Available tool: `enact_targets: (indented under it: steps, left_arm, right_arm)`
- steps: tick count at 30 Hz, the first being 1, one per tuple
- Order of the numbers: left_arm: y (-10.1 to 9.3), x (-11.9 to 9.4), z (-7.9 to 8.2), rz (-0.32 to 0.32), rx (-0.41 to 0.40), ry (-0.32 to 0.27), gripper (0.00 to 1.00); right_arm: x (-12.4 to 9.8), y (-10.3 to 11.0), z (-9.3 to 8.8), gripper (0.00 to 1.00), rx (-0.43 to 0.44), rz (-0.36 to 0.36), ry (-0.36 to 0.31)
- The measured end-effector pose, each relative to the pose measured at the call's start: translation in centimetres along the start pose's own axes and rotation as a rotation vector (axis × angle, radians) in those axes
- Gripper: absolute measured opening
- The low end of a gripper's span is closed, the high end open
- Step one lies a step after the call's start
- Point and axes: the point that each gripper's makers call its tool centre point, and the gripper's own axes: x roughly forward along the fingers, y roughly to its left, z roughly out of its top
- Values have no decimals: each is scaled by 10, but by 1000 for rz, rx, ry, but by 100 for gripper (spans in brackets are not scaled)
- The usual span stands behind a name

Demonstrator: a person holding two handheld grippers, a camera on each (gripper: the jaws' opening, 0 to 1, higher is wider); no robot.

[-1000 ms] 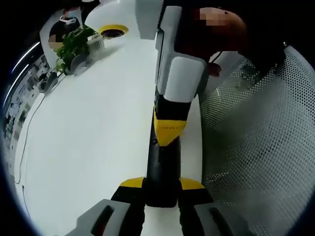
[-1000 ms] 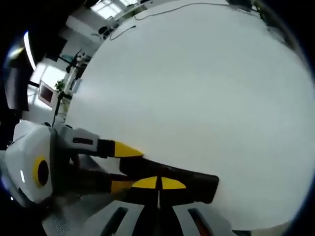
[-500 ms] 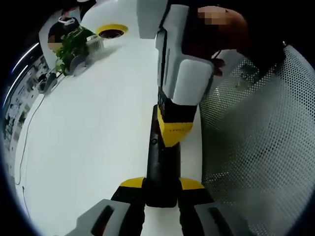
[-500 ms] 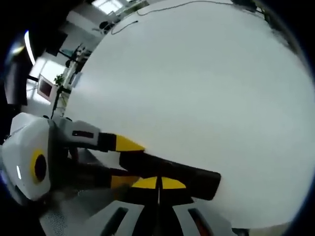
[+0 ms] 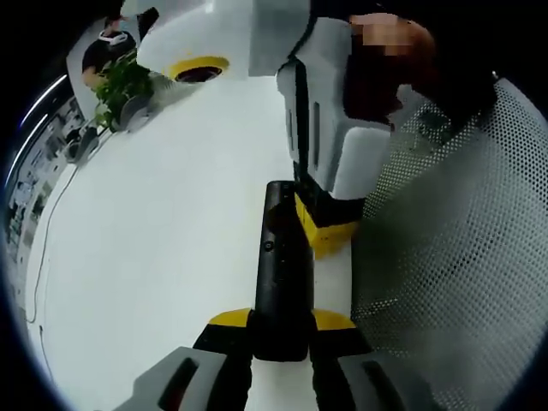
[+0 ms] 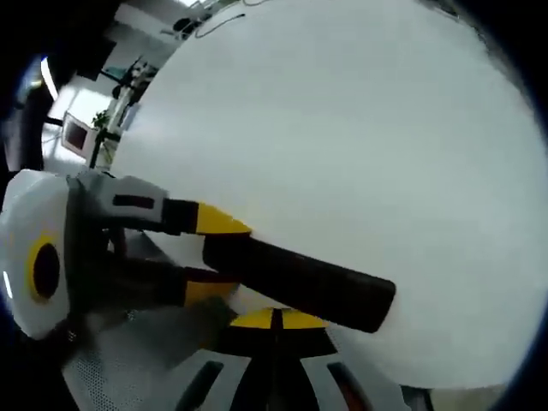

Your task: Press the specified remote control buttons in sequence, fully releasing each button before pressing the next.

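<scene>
Pinching the near end of the remote control (image 5: 280, 282) between their yellow-tipped jaws, the left tongs (image 5: 281, 338) held the dark bar out over the white bench (image 5: 154, 248), lengthwise along the view. In the left gripper view the right tongs (image 5: 327, 224) sat just beside the remote's far right edge, their yellow tips close against it, though whether they touched it could not be told. In the right gripper view the right tongs (image 6: 275, 321) had their jaws pressed together with nothing between them (a thin seam was all that parted the yellow tips), and the remote (image 6: 300, 278) ran slantwise just past them, its left end gripped by the left tongs (image 6: 201, 253). The remote looked like a slim, stiff plastic bar, probably light and somewhat smooth, so the hold at one end seemed likely to let it pivot under a push; a firm pinch across its narrow sides near that end, well off the buttons, seemed the sound grip. The buttons themselves were too dark to make out. Farther out, a mesh chair back (image 5: 454, 257) stood at the bench edge, a potted plant (image 5: 120, 81) sat at the far side, and a cable (image 5: 47, 231) trailed along the bench.
</scene>
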Motion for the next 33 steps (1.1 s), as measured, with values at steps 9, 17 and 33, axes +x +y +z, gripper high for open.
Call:
enact_targets:
  steps: [9, 17, 33]
  left_arm:
    - [0, 0, 0, 2, -3, -8, 25]
    - [1, 0, 0, 1, 2, -19, 25]
    - [0, 0, 0, 3, -6, -27, 25]
  right_arm:
    - [-6, 9, 7, 0, -53, 20, -30]
    - [-12, 12, 13, 0, -20, 51, -74]
    - [-15, 10, 21, 0, 39, 75, -133]
